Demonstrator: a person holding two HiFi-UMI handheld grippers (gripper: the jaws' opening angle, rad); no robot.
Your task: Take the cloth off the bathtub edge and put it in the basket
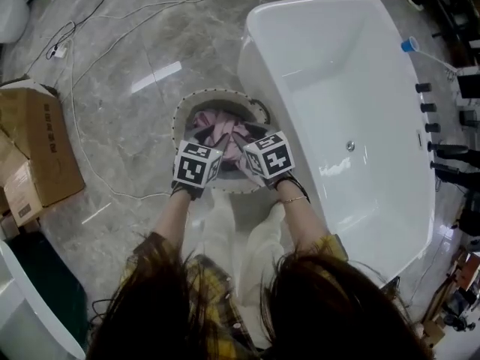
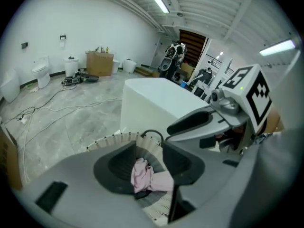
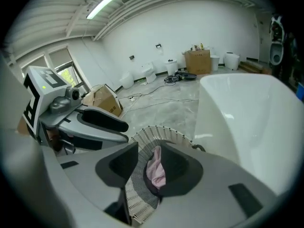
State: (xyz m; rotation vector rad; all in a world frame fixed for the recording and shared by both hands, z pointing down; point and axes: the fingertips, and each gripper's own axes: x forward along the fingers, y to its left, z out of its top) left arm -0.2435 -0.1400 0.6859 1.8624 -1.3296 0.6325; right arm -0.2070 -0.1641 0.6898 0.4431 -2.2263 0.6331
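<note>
Seen from above, two grippers are held side by side over a round basket that stands on a grey marble floor [image 1: 127,43]. The left gripper [image 1: 216,139] and the right gripper [image 1: 240,141] are both angled downward, with their tips close together above the middle of the basket. The tongs of each are spread part-way. In each gripper view a gap is seen between the pads, with the basket's slatted wall showing through it, and nothing is seen to be pinched.

The pink cloth [image 1: 219,124] is found inside the basket [image 1: 178,130], crumpled in a heap just beneath the tips. Something dark lies beside it that cannot be identified. The placing is judged to be as good as done.

The cloth is judged to be light, soft and limp. It can be expected to sag and trail from any grip, and no harm would be done by squeezing it. Were it to be taken up again, a bunched fold at the top of the heap would best be pinched deep between the pads, since a single thin edge could slide out.

Just beyond the basket a white bathtub [image 1: 337,88] is seen, with its edge bare. Off to the left a cardboard box [image 1: 37,148] is set on the floor.
</note>
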